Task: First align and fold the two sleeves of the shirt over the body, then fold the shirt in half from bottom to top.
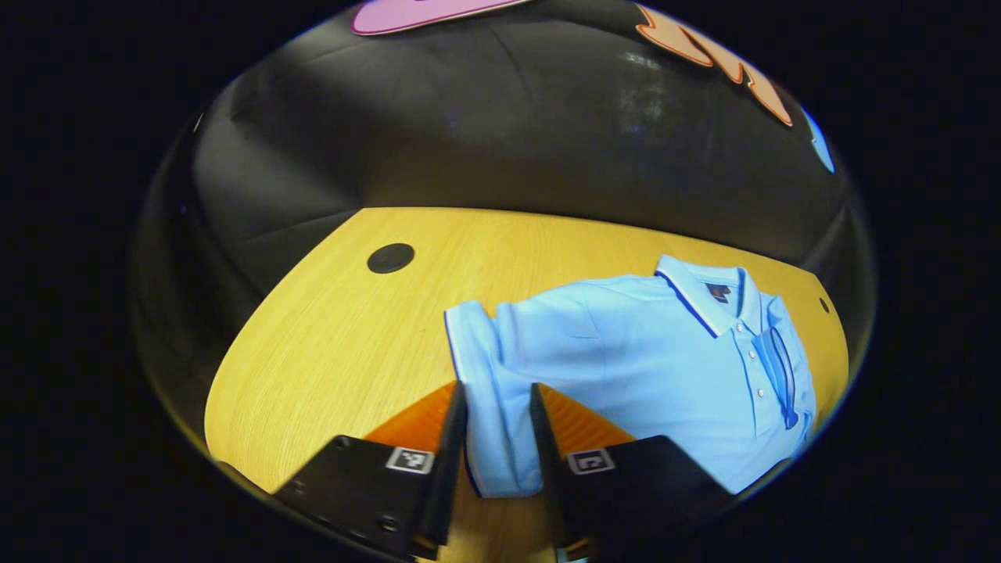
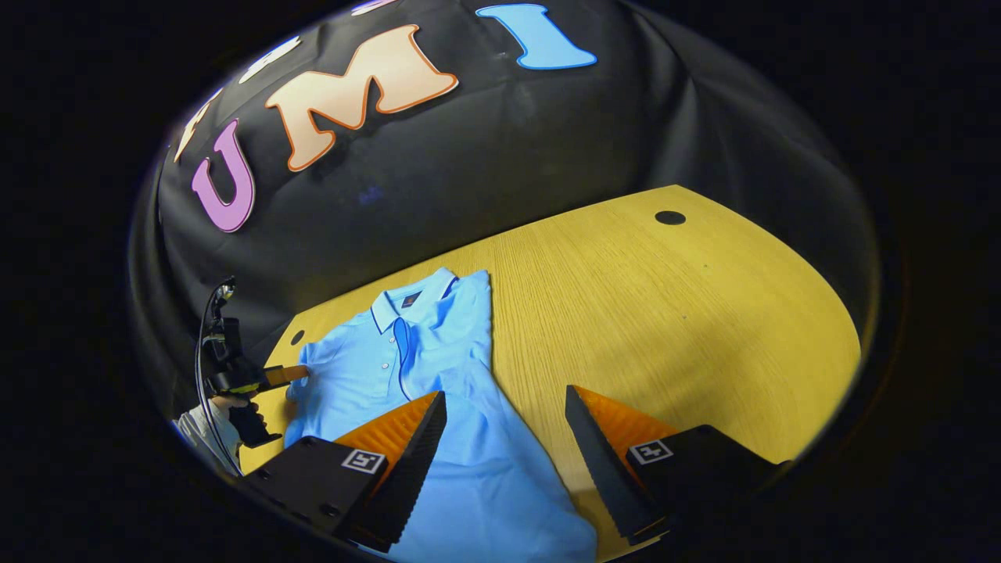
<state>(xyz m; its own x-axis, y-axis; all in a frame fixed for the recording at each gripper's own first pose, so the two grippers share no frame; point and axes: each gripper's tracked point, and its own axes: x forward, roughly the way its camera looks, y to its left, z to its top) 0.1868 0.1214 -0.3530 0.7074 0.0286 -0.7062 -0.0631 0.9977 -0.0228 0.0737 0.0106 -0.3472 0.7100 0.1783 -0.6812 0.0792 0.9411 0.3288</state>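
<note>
Shirt (image 2: 438, 407) collar toward booth wall

A yellow wooden table (image 2: 665, 313) stands against a creased black cloth wall (image 1: 469, 133). A round black hole (image 1: 390, 258) sits at its ten o'clock corner.

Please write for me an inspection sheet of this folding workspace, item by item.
Surface: wooden table with a round black cap.
Job's things: blue shirt lies flat; one sleeve is out to the side.
Clutter: nothing seen.
Grippers: left hand-held gripper straddles the sleeve, grip unclear; right hand-held gripper is open over the shirt's edge.
Cables: black cable loops beside the left hand-held gripper.
Surroundings: black cloth wall.
</note>
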